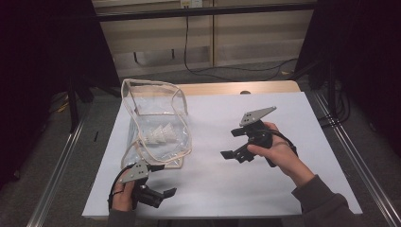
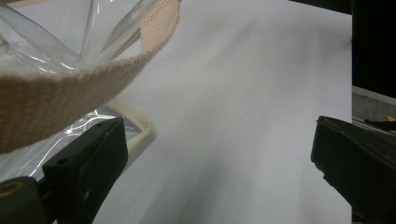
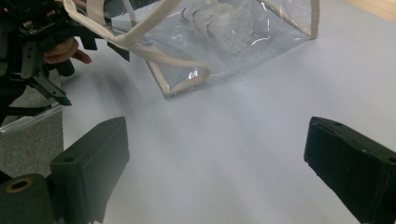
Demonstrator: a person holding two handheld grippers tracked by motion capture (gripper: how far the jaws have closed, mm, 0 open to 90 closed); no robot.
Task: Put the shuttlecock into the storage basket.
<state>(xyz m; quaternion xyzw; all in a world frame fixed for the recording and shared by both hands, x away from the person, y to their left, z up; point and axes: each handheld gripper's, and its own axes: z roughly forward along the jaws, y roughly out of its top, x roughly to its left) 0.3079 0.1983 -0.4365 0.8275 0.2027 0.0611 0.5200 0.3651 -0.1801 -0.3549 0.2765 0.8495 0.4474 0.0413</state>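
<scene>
Clear bag left of centre, both grippers released.

Clear bag [image 1: 156, 124] with cream trim lies on the white table sheet [image 1: 283, 189], shuttlecocks [image 1: 161, 135] inside. Left gripper [image 1: 158, 189], lower left of frame, jaws spread wide, just below the bag's cream strap [image 2: 70, 88]. Right gripper [image 1: 236, 142], centre right, jaws parted, holding nothing, apart from the bag.

High view: fixed overhead, facing forward and down on the table [image 1: 265, 189]. Gripper views: low and close over the table, looking along each hand-held gripper's jaws. Shared by all three: the clear bag [image 1: 156, 123] [image 2: 42, 51] [image 3: 233, 37].
</scene>
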